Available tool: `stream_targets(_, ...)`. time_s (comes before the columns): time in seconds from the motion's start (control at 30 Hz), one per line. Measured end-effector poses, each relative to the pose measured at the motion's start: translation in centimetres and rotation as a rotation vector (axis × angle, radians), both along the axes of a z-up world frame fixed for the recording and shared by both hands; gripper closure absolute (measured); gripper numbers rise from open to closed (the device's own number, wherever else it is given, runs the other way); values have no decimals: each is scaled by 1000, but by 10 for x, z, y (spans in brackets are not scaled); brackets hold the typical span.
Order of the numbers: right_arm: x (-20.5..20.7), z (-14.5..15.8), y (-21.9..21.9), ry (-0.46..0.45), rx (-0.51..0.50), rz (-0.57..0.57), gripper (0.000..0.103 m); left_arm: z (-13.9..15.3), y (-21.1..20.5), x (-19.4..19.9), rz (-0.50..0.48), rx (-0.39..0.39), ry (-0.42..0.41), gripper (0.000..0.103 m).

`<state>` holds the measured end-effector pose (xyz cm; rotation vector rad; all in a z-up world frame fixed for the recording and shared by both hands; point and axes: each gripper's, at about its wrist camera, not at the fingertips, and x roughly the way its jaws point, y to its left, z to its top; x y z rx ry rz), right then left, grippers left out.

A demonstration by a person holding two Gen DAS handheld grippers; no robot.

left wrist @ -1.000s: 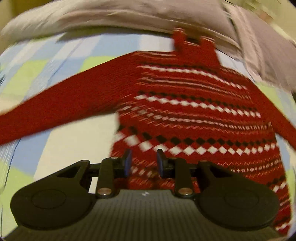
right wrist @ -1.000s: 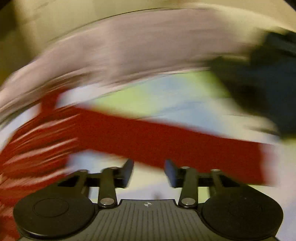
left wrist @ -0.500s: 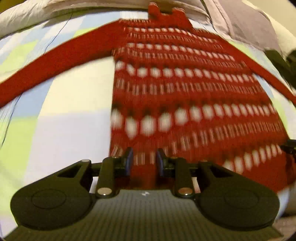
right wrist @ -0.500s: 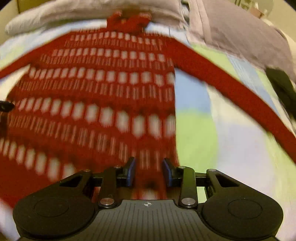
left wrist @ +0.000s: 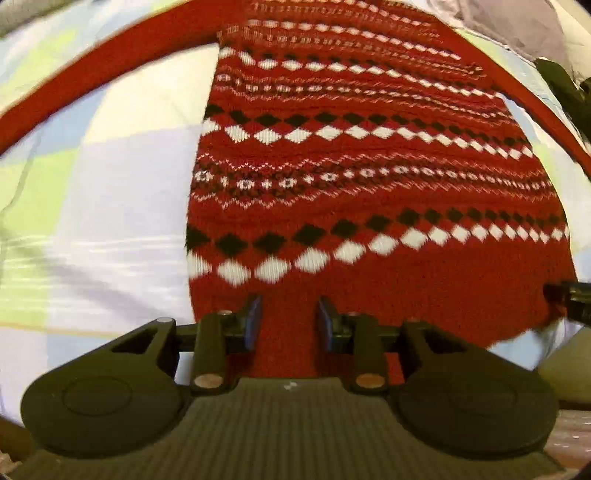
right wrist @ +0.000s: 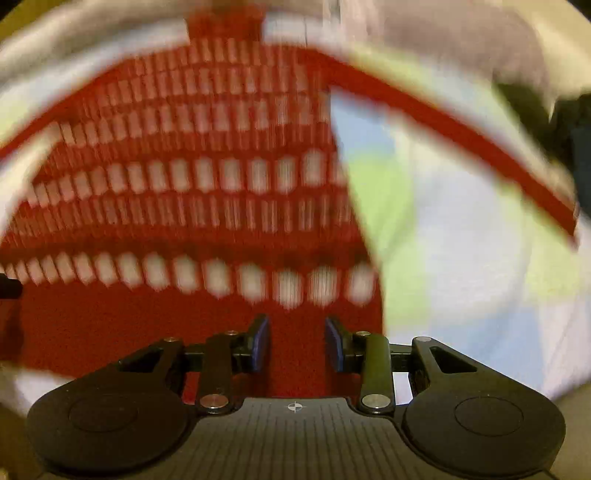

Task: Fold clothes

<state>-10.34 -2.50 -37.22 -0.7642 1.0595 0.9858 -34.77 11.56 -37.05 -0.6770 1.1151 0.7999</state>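
A red knitted sweater [left wrist: 351, 177] with white and black diamond bands lies flat on a pastel checked bed sheet [left wrist: 92, 221], sleeves spread out to both sides. My left gripper [left wrist: 289, 314] points down over the plain red hem near its left corner. Its jaws are opening, and the fabric shows between the fingers without being pinched. In the blurred right wrist view, the sweater [right wrist: 184, 206] fills the left half. My right gripper [right wrist: 296, 332] hovers open over the hem near the right corner. The right gripper's finger [left wrist: 569, 295] shows at the edge of the left wrist view.
Grey pillows or a duvet [left wrist: 517, 26] lie beyond the sweater's collar. A dark garment [left wrist: 561, 88] sits at the far right, near the right sleeve [right wrist: 461, 147]. Bare sheet [right wrist: 461, 258] flanks the sweater on both sides.
Both grippers have drawn back from the sleeves and chest of the sweater to its bottom hem. The left jaws stand a little wider than before.
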Motion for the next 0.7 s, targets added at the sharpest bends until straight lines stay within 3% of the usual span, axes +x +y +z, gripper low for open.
stream_targets(0.07,-3,1,-21,20,-5,-35,67,5,-17,-4,-6,-36,23,75)
stream_targets(0.2,8,0,-56,178,-165,-123,67,33,-45,-12,81,-67,71,75)
stream_targets(0.37,23,69,-87,152,26,-120,67,100,-80,-12,205,-1,59,72)
stream_targets(0.43,33,103,-92,163,84,-113,67,128,-95,-9,231,38,41,66)
stream_targets(0.57,41,169,-112,154,170,-62,67,182,-128,1,266,115,3,60)
stream_targets(0.7,39,219,-131,83,224,15,67,225,-161,0,302,176,-27,58)
